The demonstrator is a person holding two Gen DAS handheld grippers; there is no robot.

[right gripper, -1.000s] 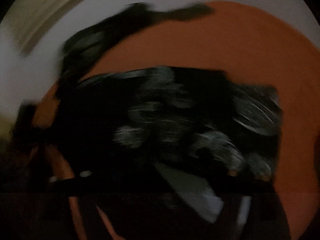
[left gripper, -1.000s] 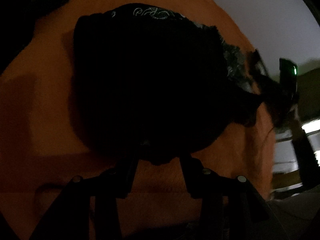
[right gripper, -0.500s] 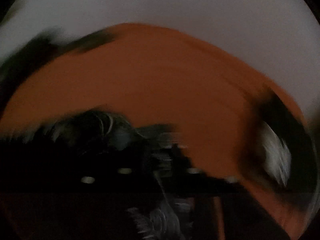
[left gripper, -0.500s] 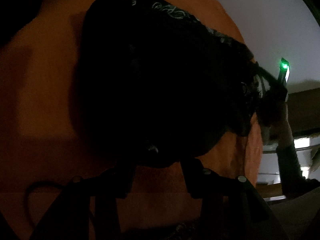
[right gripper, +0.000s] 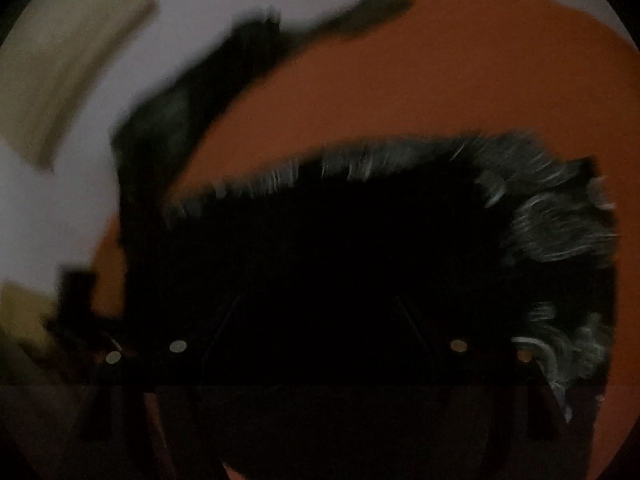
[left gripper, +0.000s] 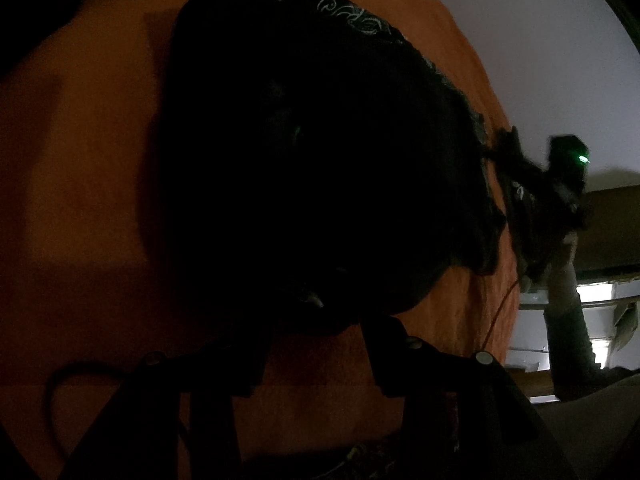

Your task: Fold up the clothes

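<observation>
Seen from the left wrist, a black garment [left gripper: 320,160] with a pale paisley print along its far edge lies in a dark heap on an orange cover [left gripper: 88,140], and its near hem sits right at the tips of the left gripper [left gripper: 316,312]. Its jaws stand partly apart, but the dark hides whether the pads press on the cloth. This view alone shows the right gripper [left gripper: 520,208] from outside, at the garment's far right corner, with a green light on its body and a sleeved forearm [left gripper: 568,320] behind it; a thin cable [left gripper: 56,384] loops at lower left on the cover. The right wrist view is blurred. Here the same garment [right gripper: 400,240] fills the lower frame, its grey-white print [right gripper: 560,208] plain along the top and right edges, and black cloth lies between the opening jaws of the right gripper [right gripper: 320,304]. Only this view shows the orange cover [right gripper: 440,80] ending against a white wall [right gripper: 80,200], where a second dark piece of cloth [right gripper: 200,100] lies.
</observation>
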